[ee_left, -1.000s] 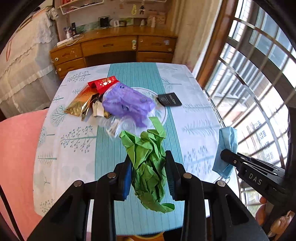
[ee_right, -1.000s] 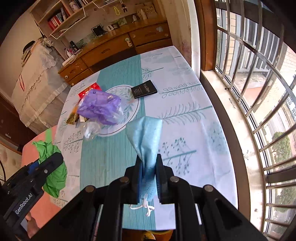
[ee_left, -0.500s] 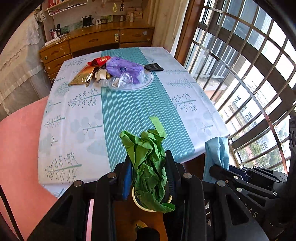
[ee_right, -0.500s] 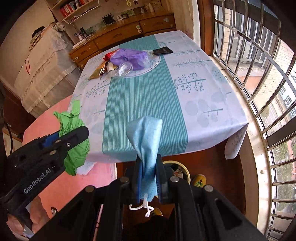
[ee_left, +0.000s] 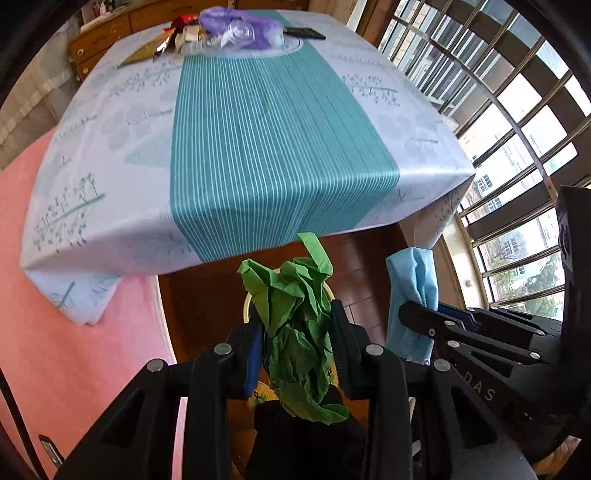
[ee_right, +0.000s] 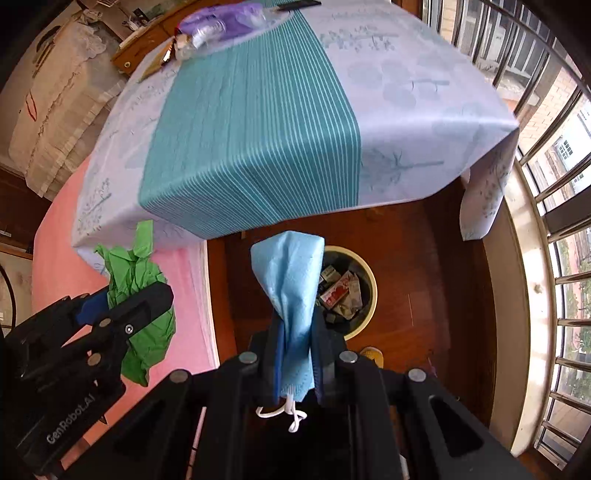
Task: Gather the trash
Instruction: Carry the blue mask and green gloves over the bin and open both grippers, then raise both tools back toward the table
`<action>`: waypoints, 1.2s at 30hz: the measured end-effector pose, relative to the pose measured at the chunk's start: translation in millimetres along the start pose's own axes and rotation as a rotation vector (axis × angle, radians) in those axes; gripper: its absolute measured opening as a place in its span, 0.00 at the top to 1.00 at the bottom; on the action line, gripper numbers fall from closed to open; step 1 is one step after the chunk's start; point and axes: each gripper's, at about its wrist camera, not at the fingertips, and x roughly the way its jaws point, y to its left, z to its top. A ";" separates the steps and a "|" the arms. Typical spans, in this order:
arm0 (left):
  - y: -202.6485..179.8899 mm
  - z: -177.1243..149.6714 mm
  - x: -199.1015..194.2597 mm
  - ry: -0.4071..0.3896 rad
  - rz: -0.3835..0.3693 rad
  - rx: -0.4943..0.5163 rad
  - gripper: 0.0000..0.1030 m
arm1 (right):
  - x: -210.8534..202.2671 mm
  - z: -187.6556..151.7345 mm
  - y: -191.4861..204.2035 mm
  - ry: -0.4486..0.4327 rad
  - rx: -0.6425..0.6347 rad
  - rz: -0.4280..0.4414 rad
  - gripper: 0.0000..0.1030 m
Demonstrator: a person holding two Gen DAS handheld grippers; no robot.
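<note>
My left claw (ee_left: 297,343) is clamped on a crumpled green paper wad (ee_left: 299,332), held off the near edge of the worktop (ee_left: 258,122), above the dark wooden floor (ee_right: 417,266). My right claw (ee_right: 297,350) pinches a light blue face mask (ee_right: 291,288), its white ear loop (ee_right: 284,411) dangling below the fingers. Just past the mask, the round cream-rimmed waste bin (ee_right: 371,291) stands on the floor, with wrappers inside. At the worktop's far end lie a purple plastic bag (ee_left: 240,22), clear plastic (ee_left: 240,35) and foil wrappers (ee_left: 166,40) in a heap.
</note>
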 end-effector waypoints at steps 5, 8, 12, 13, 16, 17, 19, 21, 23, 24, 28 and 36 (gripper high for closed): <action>8.7 -21.6 87.0 0.073 0.009 -0.072 0.70 | 88.4 -7.1 -33.2 0.078 0.023 -0.013 0.88; 16.3 -29.9 136.8 0.081 0.013 -0.109 0.69 | 138.7 -7.6 -51.5 0.102 0.050 -0.001 0.87; 28.1 -36.4 204.3 0.092 0.029 -0.139 0.67 | 200.5 -8.0 -71.4 0.116 0.071 0.012 0.84; 31.4 -37.2 217.4 0.092 0.035 -0.144 0.67 | 215.1 -7.8 -75.3 0.120 0.074 0.020 0.84; 40.7 -37.2 255.6 0.085 0.027 -0.165 0.44 | 251.8 -4.1 -85.5 0.134 0.086 0.042 0.78; 43.7 -37.2 265.6 0.091 0.018 -0.171 0.32 | 261.5 -2.4 -89.2 0.139 0.092 0.053 0.74; 52.1 -37.5 281.3 0.080 0.026 -0.193 0.04 | 279.1 -3.1 -94.7 0.151 0.094 0.058 0.49; 55.3 -37.8 290.9 0.082 0.043 -0.200 0.03 | 292.2 -2.3 -97.2 0.161 0.102 0.074 0.44; 59.8 -38.7 296.3 0.081 0.053 -0.207 0.03 | 298.0 -0.4 -99.1 0.169 0.112 0.073 0.44; 61.8 -39.3 295.8 0.075 0.053 -0.211 0.03 | 299.2 -0.1 -98.8 0.170 0.117 0.070 0.44; 66.9 -43.1 291.5 0.056 0.059 -0.224 0.03 | 297.9 0.3 -101.1 0.165 0.131 0.071 0.39; 69.4 -43.9 268.5 0.044 0.074 -0.236 0.03 | 282.6 3.4 -99.1 0.160 0.109 0.073 0.38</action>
